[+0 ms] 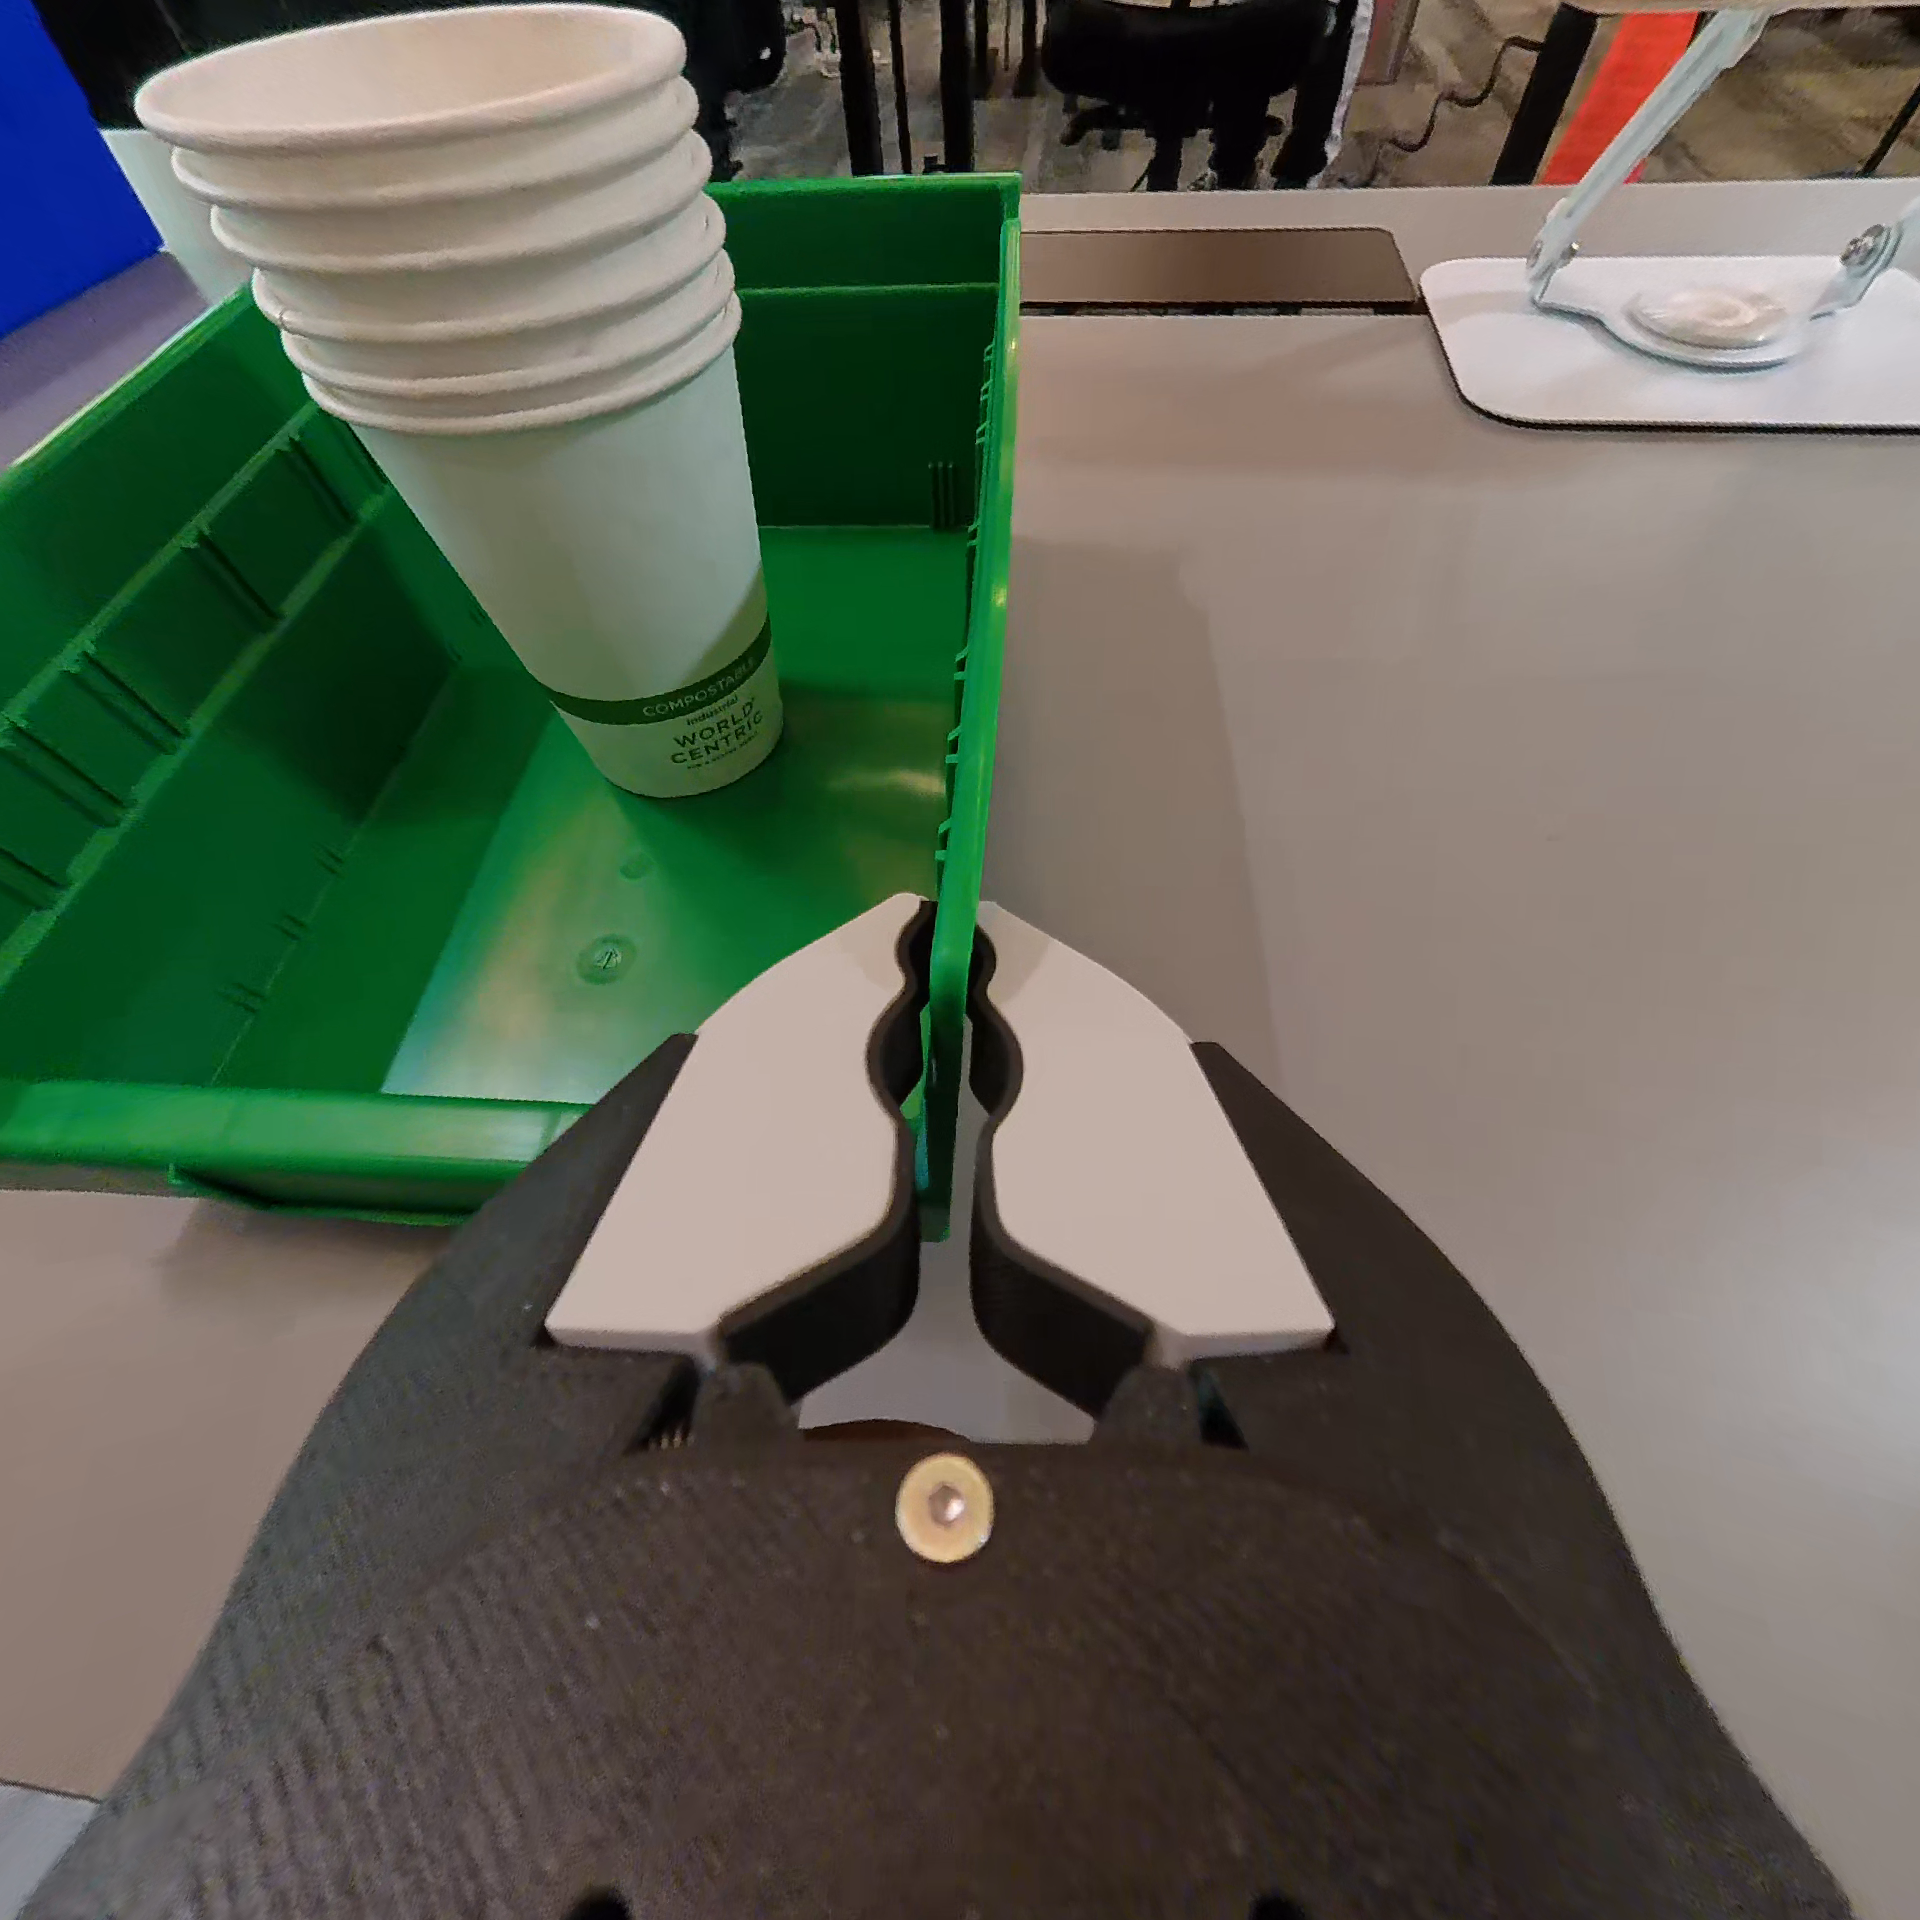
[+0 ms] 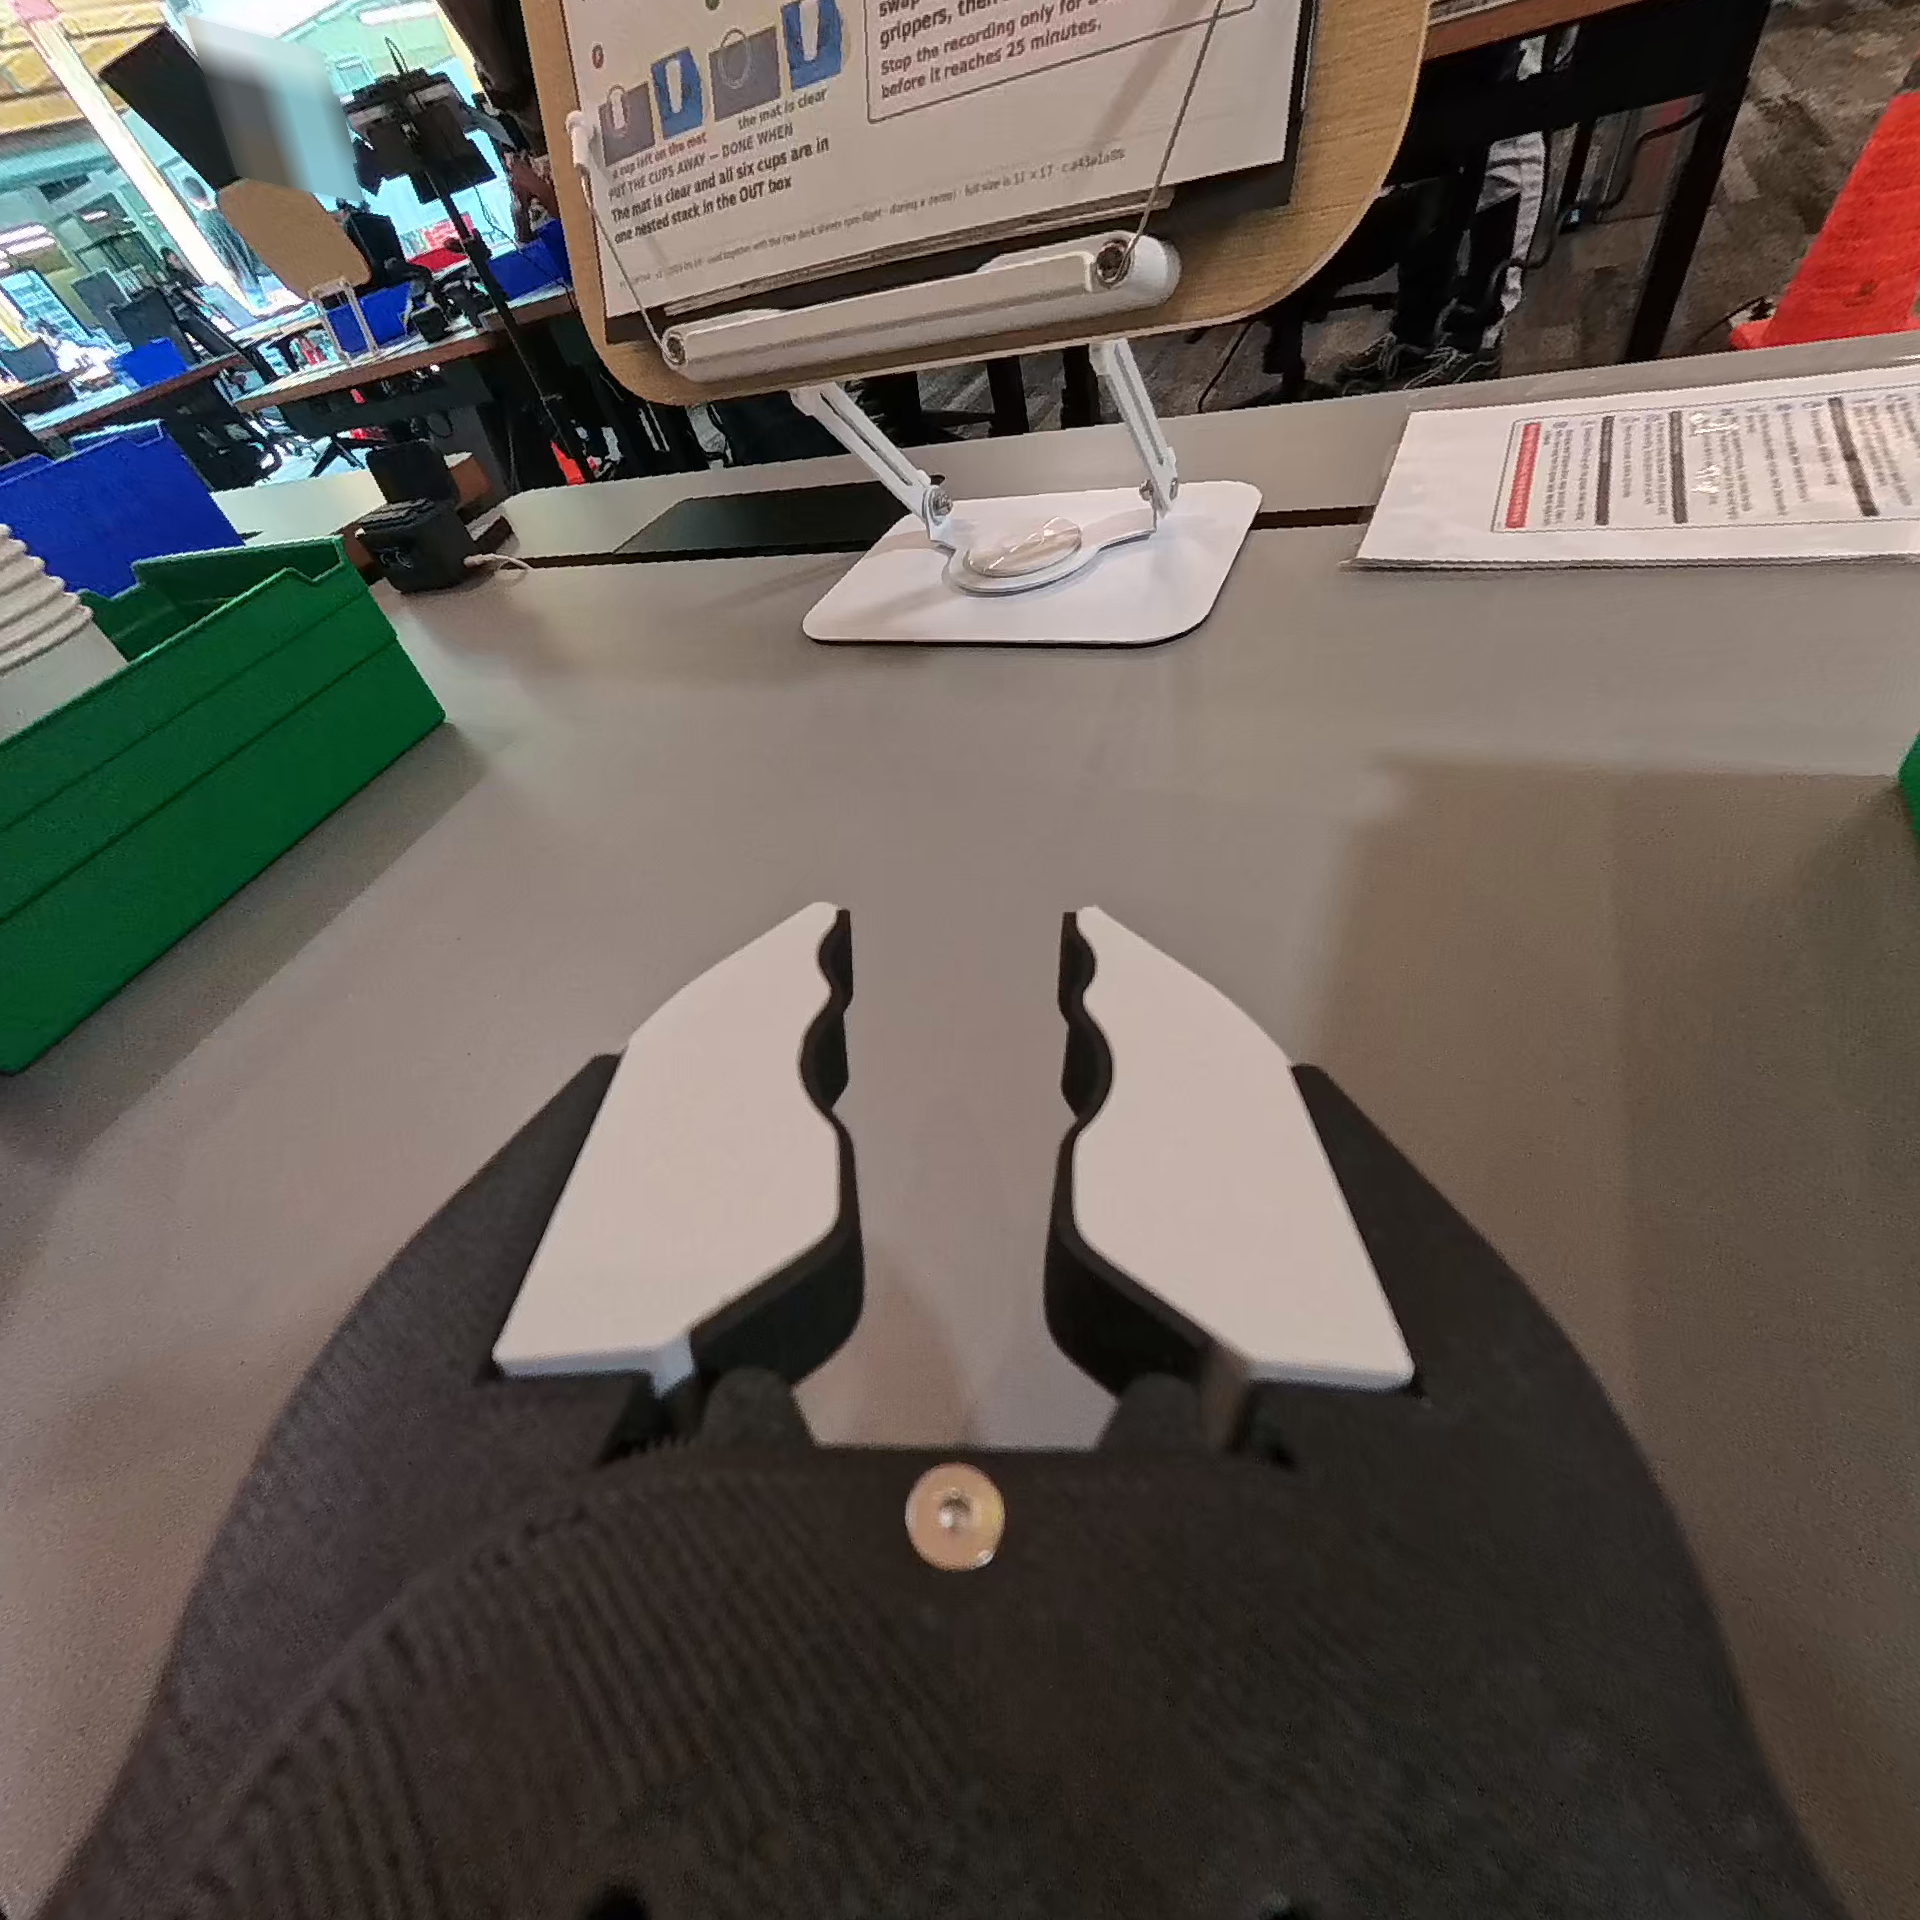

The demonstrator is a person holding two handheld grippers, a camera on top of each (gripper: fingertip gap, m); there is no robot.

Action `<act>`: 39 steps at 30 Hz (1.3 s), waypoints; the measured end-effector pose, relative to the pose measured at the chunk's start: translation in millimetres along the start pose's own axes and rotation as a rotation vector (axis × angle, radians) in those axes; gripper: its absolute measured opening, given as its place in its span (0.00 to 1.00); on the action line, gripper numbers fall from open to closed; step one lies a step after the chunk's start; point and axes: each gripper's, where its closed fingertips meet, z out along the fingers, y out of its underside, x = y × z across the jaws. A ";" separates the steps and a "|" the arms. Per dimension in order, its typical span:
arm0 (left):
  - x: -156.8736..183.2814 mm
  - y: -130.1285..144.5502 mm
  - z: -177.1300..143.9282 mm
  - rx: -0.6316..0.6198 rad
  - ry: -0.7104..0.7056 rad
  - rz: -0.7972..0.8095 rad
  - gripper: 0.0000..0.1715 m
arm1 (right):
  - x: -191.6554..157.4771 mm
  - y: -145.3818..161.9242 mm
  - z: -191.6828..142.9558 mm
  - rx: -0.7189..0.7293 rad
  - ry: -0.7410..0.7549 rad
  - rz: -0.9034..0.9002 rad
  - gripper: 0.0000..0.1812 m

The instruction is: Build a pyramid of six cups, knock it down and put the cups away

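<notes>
My left gripper (image 1: 948, 920) is shut on the right side wall of a green plastic bin (image 1: 977, 582), one finger inside and one outside. A nested stack of several white paper cups (image 1: 540, 416) stands tilted inside the bin, leaning to the left. My right gripper (image 2: 956, 925) is open and empty, hovering low over the bare grey table (image 2: 935, 769). The same green bin (image 2: 197, 748) shows at the left of the right wrist view, with the ribbed rims of the cup stack (image 2: 36, 603) at the edge.
A white document stand (image 2: 1029, 582) holding a printed sheet stands at the table's far middle; its base also shows in the left wirst view (image 1: 1683, 343). A laminated sheet (image 2: 1662, 478) lies at the far right. A small black device (image 2: 426, 551) sits behind the bin. Another green object (image 2: 1910, 790) peeks in at the right edge.
</notes>
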 end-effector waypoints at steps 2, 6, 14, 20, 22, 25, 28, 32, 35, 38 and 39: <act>0.0 0.0 0.0 0.000 0.007 -0.012 0.01 | 0.5 0.0 -0.3 0.000 0.000 0.004 0.21; -0.9 -0.7 -0.2 0.008 0.006 -0.020 0.02 | 0.5 0.5 -0.1 -0.002 -0.002 0.009 0.21; -4.4 -0.9 -0.1 0.011 0.019 -0.072 0.02 | -2.0 2.0 0.7 -0.009 -0.016 0.006 0.20; -3.7 -2.6 -1.7 0.018 0.024 -0.113 0.03 | -0.9 1.3 0.5 -0.005 -0.016 0.017 0.20; -1.9 -8.0 -5.5 0.047 0.038 -0.126 0.06 | -1.3 1.6 0.6 -0.006 -0.021 0.023 0.21; 3.3 -18.6 -10.9 0.106 0.063 -0.133 0.15 | -2.0 2.2 1.1 -0.010 -0.027 0.025 0.21; 9.5 -27.1 -14.9 0.158 0.068 -0.107 0.19 | -2.7 2.6 1.3 -0.012 -0.032 0.025 0.21; 14.8 -36.4 -19.7 0.217 0.049 -0.032 0.21 | -3.7 3.5 1.8 -0.017 -0.038 0.025 0.21; 14.7 -40.6 -22.1 0.245 0.030 -0.006 0.20 | -4.4 4.1 2.0 -0.020 -0.041 0.023 0.21; 13.7 -43.5 -23.9 0.266 0.034 -0.024 0.20 | -5.0 4.6 2.2 -0.023 -0.044 0.022 0.21; 13.3 -45.5 -25.1 0.279 0.039 -0.039 0.20 | -5.2 4.9 2.3 -0.024 -0.045 0.022 0.21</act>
